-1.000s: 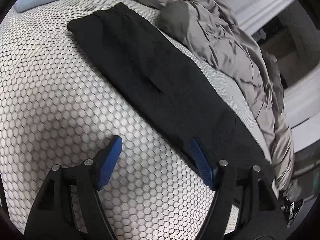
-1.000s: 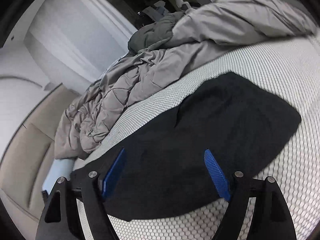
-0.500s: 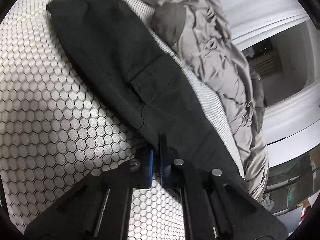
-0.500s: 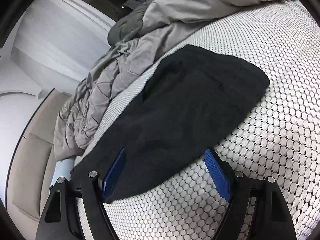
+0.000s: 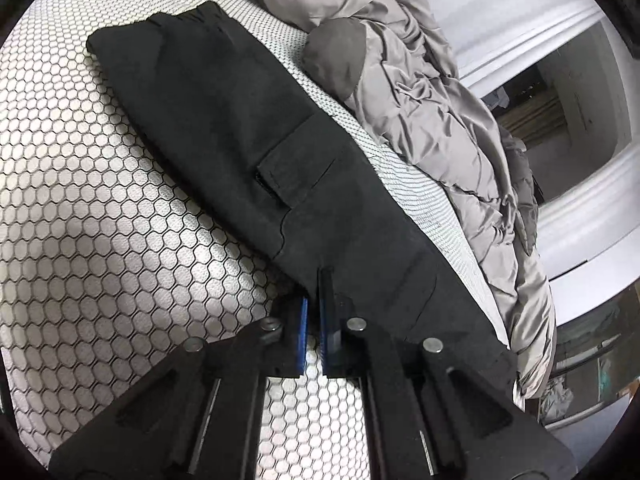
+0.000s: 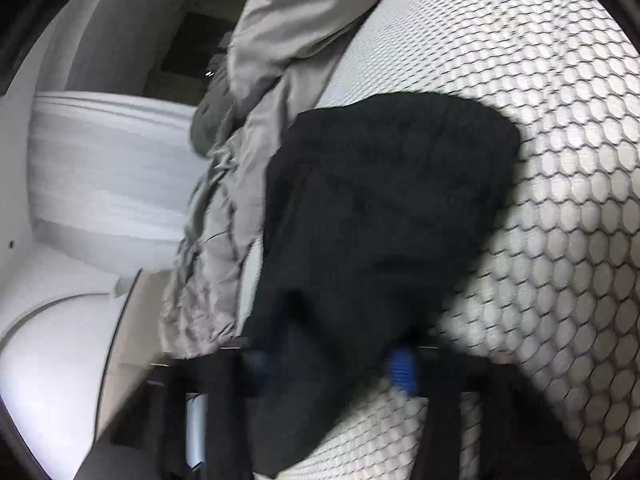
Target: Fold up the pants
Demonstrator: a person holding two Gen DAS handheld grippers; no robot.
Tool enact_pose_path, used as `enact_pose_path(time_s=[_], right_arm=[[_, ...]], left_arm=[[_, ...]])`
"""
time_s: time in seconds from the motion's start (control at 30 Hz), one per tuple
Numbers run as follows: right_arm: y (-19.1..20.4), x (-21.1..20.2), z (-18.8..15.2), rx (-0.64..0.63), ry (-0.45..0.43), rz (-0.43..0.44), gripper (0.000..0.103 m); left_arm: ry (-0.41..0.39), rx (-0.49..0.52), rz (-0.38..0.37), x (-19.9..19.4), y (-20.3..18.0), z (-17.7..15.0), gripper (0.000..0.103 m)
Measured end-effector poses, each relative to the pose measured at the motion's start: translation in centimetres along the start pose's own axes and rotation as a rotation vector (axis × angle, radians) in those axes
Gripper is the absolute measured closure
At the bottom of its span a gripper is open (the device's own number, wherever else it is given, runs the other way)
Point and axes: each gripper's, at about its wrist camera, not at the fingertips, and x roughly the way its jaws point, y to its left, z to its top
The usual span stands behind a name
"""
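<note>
My left gripper (image 5: 313,300) is clamped on the near edge of the black pants (image 5: 248,136), which lie along the honeycomb sheet (image 5: 88,240); my right gripper (image 6: 332,360) straddles the other end (grip unclear, blurred). Next: lift both, fold across.

The pants (image 5: 248,128) are black. The bed (image 5: 80,240) is white with black honeycomb shapes. The blanket (image 5: 432,120) is grey.

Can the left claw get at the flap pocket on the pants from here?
Probably not yet: the left claw is shut on the pants hem. The flap pocket lies uncovered ahead, reachable if it lets go.
</note>
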Motion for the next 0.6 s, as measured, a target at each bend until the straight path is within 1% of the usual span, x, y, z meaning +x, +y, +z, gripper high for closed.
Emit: enact_pose_path(time_s=[0.03, 0.1, 0.17, 0.27, 0.37, 0.43, 0.47, 0.5, 0.53, 0.57, 0.6], right_arm=[[0.2, -0.3, -0.1, -0.025, -0.017, -0.01, 0.08], [1.2, -1.1, -0.6, -0.105, -0.051, -0.036, 0.089], [1.9, -2.5, -1.4, -0.189, -0.063, -0.047, 0.093], [1.7, -4.7, -3.1, -0.234, -0.033, -0.052, 0.094], [0.7, -7.9, -5.1, -0.251, -0.024, -0.063, 0.094], [-0.1, -9.7, -6.6, -0.273, -0.015, -0.094, 0.094], [-0.5, -10.4, -7.3, -0.304, 0.008, -0.119, 0.091], [-0.4, -10.7, -7.5, -0.322, 0.016, -0.138, 0.082], [-0.2, -11.1, -7.7, -0.347, 0.01, -0.169, 0.079], [0.4, -11.9, -7.8, -0.378, -0.032, -0.195, 0.071], [0.9, -12.6, -7.8, -0.404, -0.069, -0.22, 0.059]], left_arm=[[0.001, 0.008, -0.002, -0.3, 0.1, -0.2, 0.101], [-0.004, 0.034, 0.002, -1.4, 0.0, -0.6, 0.101], [-0.025, 0.069, 0.016, -3.3, 0.1, -1.5, 0.101], [-0.036, 0.127, 0.031, -6.2, 0.6, -3.3, 0.101], [-0.011, 0.167, 0.035, -8.8, 1.8, -5.9, 0.1], [-0.01, 0.183, 0.062, -10.1, 2.6, -7.2, 0.096], [-0.006, 0.197, 0.081, -10.7, 2.9, -7.7, 0.095], [-0.006, 0.207, 0.089, -11.3, 3.1, -8.0, 0.092], [-0.014, 0.22, 0.104, -12.0, 3.2, -8.2, 0.086], [-0.038, 0.24, 0.135, -12.9, 2.9, -8.5, 0.082], [-0.07, 0.253, 0.163, -13.7, 2.7, -8.6, 0.067]])
